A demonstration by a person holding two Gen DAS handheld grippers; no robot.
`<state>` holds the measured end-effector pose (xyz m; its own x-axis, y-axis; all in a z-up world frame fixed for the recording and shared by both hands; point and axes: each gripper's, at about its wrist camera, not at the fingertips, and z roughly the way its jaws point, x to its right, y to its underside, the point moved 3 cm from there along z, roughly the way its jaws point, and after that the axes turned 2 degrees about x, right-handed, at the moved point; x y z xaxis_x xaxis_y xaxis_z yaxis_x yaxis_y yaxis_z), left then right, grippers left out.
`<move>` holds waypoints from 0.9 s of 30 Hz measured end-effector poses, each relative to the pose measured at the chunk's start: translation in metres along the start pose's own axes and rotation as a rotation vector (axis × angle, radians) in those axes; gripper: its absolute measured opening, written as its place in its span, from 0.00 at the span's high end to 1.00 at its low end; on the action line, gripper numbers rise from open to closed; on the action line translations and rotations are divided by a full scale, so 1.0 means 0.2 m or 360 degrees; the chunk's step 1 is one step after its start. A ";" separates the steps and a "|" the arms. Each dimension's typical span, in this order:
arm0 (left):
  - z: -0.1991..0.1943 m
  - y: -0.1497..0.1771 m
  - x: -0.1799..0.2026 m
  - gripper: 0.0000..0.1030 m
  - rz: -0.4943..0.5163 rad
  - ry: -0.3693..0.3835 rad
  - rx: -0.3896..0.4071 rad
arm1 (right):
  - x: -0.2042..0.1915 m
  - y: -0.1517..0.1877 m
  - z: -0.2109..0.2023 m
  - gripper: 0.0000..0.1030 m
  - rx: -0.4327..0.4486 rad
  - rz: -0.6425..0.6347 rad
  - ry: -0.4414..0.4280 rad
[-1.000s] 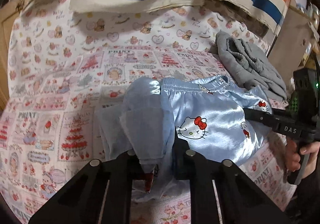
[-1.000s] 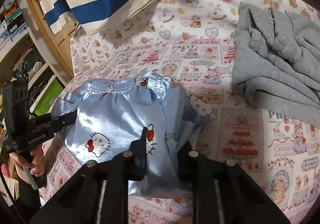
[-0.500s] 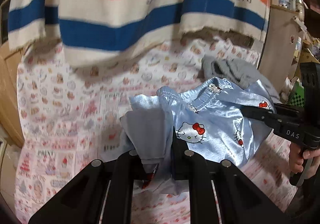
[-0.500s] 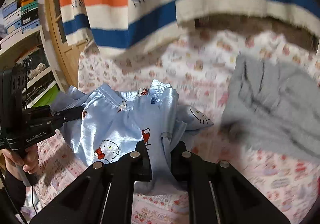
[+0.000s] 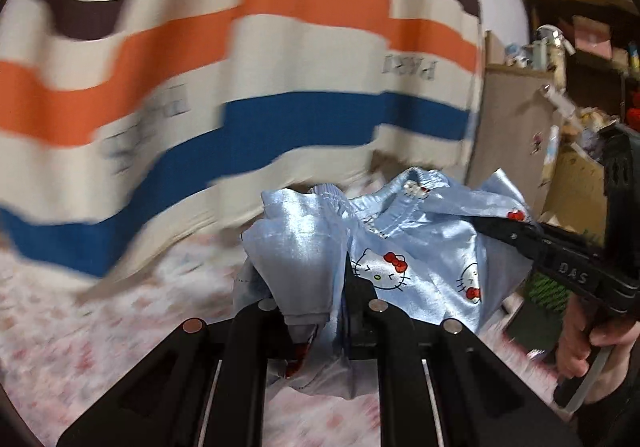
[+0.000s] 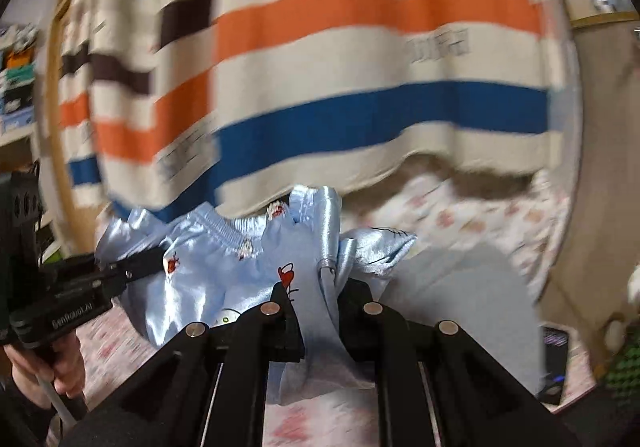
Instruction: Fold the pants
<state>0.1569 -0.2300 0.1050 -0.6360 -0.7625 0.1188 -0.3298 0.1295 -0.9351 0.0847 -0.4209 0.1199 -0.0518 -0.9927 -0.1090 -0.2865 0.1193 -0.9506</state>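
Shiny light-blue pants (image 5: pixel 404 247) printed with cartoon cats and red bows hang in the air, above the patterned bedsheet (image 5: pixel 100 327). My left gripper (image 5: pixel 316 311) is shut on one edge of the fabric, which bunches between its jaws. My right gripper (image 6: pixel 320 307) is shut on the other edge of the pants (image 6: pixel 224 271). Each gripper shows in the other's view: the right one (image 5: pixel 492 227) bites the cloth from the right, the left one (image 6: pixel 156 259) from the left. The elastic waistband sags between them.
A large hanging cloth (image 5: pixel 240 87) with cream, orange, blue and brown stripes fills the background just behind the pants. A grey garment (image 6: pixel 460 295) lies blurred on the bed at right. Shelves and boxes (image 5: pixel 580 87) stand at the right side.
Both grippers have risen and tilted up, lifting the pants off the bed. The striped cloth now fills most of both views and the bedsheet has dropped low.
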 end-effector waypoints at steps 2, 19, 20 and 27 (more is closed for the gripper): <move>0.12 -0.05 0.06 0.89 -0.0028 0.0063 0.0008 | 0.14 -0.05 0.02 0.90 0.0011 0.0074 0.0058; 0.76 0.16 0.25 0.87 -0.0041 0.0141 -0.0289 | 0.76 0.19 0.41 0.90 -0.0433 0.0278 0.0304; 0.75 0.18 0.25 0.85 -0.0043 0.0149 -0.0313 | 0.76 0.22 0.42 0.90 -0.0472 0.0294 0.0284; 0.68 0.26 0.20 0.53 0.0006 0.0088 -0.0432 | 0.74 0.35 0.40 0.52 -0.0574 0.0249 0.0339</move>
<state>0.2086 -0.3394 0.0151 -0.6721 -0.7270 0.1405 -0.4977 0.3030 -0.8127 0.1331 -0.5617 0.0131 -0.3062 -0.9409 -0.1449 -0.5730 0.3038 -0.7612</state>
